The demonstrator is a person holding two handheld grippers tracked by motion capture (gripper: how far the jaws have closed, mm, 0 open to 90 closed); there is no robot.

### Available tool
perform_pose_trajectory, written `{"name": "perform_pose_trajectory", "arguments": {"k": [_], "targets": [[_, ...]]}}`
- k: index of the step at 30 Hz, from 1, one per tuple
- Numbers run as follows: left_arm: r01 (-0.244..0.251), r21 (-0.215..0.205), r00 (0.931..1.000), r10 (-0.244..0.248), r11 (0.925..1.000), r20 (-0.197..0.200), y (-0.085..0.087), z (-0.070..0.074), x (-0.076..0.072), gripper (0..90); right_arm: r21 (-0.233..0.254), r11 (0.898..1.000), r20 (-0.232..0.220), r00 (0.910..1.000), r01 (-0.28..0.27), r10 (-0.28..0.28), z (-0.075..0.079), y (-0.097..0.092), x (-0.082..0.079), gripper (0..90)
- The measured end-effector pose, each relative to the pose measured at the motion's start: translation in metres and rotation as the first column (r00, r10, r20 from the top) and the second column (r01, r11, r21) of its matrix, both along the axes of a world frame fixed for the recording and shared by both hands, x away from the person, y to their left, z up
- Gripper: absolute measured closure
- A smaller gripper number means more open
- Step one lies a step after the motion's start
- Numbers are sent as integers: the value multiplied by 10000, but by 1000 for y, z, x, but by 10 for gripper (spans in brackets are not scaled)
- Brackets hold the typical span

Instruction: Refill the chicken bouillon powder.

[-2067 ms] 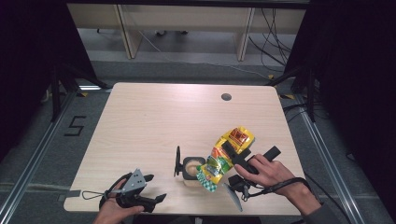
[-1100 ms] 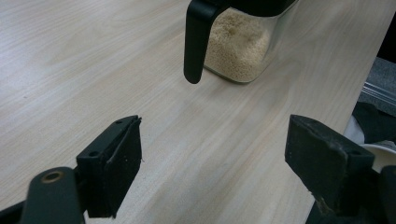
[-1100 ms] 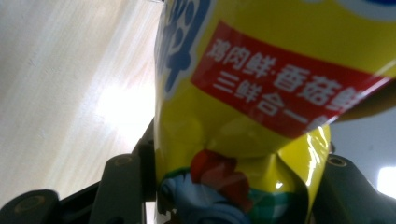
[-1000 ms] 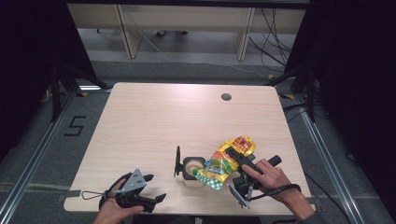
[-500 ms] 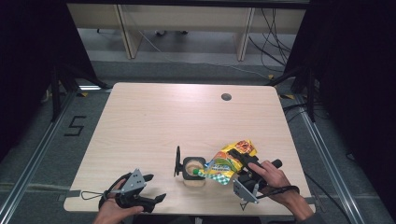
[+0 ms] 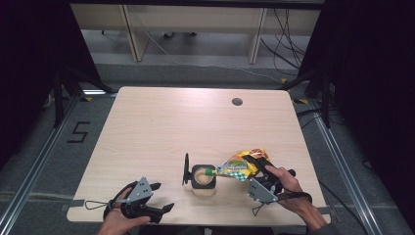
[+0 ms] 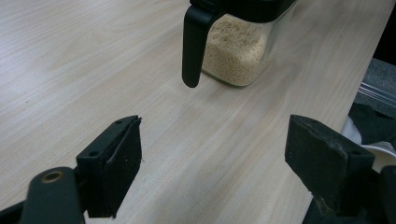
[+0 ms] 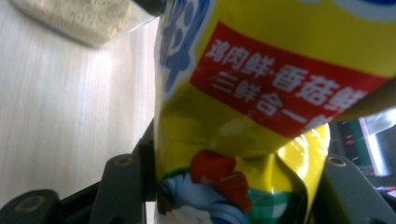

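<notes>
1. The right gripper (image 6: 260, 182) clamps the yellow printed foil pouch (image 6: 242, 164), tilted over the clear square jar of pale granules (image 6: 203, 177) near the table's front edge.
2. Keep the pouch mouth above the jar opening and pour slowly.
3. The left gripper (image 6: 147, 201) rests with jaws wide, empty; it could steady the jar.

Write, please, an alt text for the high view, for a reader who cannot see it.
The right gripper holds a yellow pouch tilted with its spout over an open jar of pale granules on a wooden table. The left gripper rests open near the table's front edge, apart from the jar.
</notes>
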State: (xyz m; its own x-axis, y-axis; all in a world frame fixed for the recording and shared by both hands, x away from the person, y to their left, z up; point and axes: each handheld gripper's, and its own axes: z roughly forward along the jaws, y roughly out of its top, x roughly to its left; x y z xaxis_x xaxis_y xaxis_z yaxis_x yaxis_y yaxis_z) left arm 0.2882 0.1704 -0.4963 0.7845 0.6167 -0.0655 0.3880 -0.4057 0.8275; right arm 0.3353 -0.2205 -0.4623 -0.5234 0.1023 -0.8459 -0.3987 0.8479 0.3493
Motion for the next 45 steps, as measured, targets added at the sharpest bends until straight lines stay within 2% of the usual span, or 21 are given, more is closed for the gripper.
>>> {"name": "perform_pose_trajectory", "arguments": {"k": [1, 2, 6, 7, 18, 22, 23, 26, 27, 29, 32, 34, 35, 37, 38, 39, 41, 42, 43, 44, 45], "targets": [[67, 93, 9999, -68, 9999, 113, 1, 1, 0, 184, -85, 9996, 122, 9996, -272, 273, 3, -1, 3, 491], [107, 55, 9999, -107, 9999, 91, 1, 1, 1, 184, 388, 9992, -300, 9995, 34, -23, 1, -3, 2, 491], [57, -2, 10000, -57, 10000, 68, 0, 1, 0, 185, 1318, 9913, -978, 9951, 24, 106, 1, -10, 7, 503], [116, 91, 9999, -117, 9999, 95, 1, 1, 0, 184, 1646, 9862, -1389, 9903, 193, 38, 1, -12, 6, 506], [-48, -31, 10000, 48, 10000, -49, 0, 1, -1, 184, 3354, 9404, -2670, 9629, 557, 382, -5, -29, 15, 532], [-10, 57, 10000, 9, 10000, 66, 1, 1, -1, 184, 4483, 8899, -3215, 9441, 840, 728, -4, -35, 19, 534], [-42, 3, 10000, 42, 10000, -51, 0, 1, -1, 184, 4466, 8907, -3260, 9425, 848, 738, -3, -36, 20, 534], [-97, -164, 9999, 96, 9998, -37, -1, 1, -2, 184, 5186, 8476, -3679, 9242, 1124, 1025, -5, -39, 23, 539], [-7, 229, 10000, 5, 9997, 62, 1, 2, 0, 184, 5279, 8406, -3861, 9158, 1208, 1109, -5, -39, 24, 540], [150, 272, 9996, -156, 9995, 218, 2, 2, 1, 184, 5596, 8163, -4039, 9072, 1430, 1179, -7, -42, 28, 541], [-70, -91, 10000, 70, 9999, -4, 0, 1, -1, 184, 5962, 7867, -4140, 9009, 1602, 1303, -11, -47, 33, 541], [-105, -199, 9999, 105, 9997, -17, -1, 1, -2, 184, 6075, 7751, -4223, 8971, 1738, 1298, -13, -51, 37, 541], [-79, -136, 10000, 79, 9999, -1, -1, 1, -2, 184, 6204, 7597, -4392, 8889, 1950, 1304, -14, -51, 37, 541], [-88, -172, 10000, 87, 9998, -24, -1, 1, -2, 184, 6250, 7499, -4594, 8789, 2169, 1287, -16, -54, 40, 541], [-81, -168, 10000, 80, 9998, -26, -1, 1, -2, 184, 6282, 7465, -4559, 8812, 2191, 1249, -17, -55, 43, 541], [-84, -168, 10000, 84, 9998, -28, -1, 1, -2, 184, 6284, 7439, -4713, 8721, 2274, 1315, -18, -56, 44, 541], [-79, -174, 10000, 78, 9998, -37, -1, 1, -2, 184, 6310, 7406, -4651, 8767, 2311, 1227, -21, -57, 48, 541], [-81, -177, 10000, 80, 9998, -41, -1, 1, -2, 184, 6222, 7386, -4903, 8647, 2593, 1094, -24, -56, 48, 541], [-74, -171, 10000, 74, 9998, -37, -1, 1, -2, 184, 6107, 7478, -4915, 8652, 2605, 999, -25, -56, 49, 541], [61, -71, 9999, -60, 10000, 106, -1, 1, -1, 184, 5920, 7612, -5117, 8532, 2648, 1011, -26, -57, 50, 543], [127, 21, 9998, -127, 9999, 153, 0, 2, 0, 184, 5919, 7592, -5112, 8543, 2706, 941, -29, -56, 50, 546]]}}
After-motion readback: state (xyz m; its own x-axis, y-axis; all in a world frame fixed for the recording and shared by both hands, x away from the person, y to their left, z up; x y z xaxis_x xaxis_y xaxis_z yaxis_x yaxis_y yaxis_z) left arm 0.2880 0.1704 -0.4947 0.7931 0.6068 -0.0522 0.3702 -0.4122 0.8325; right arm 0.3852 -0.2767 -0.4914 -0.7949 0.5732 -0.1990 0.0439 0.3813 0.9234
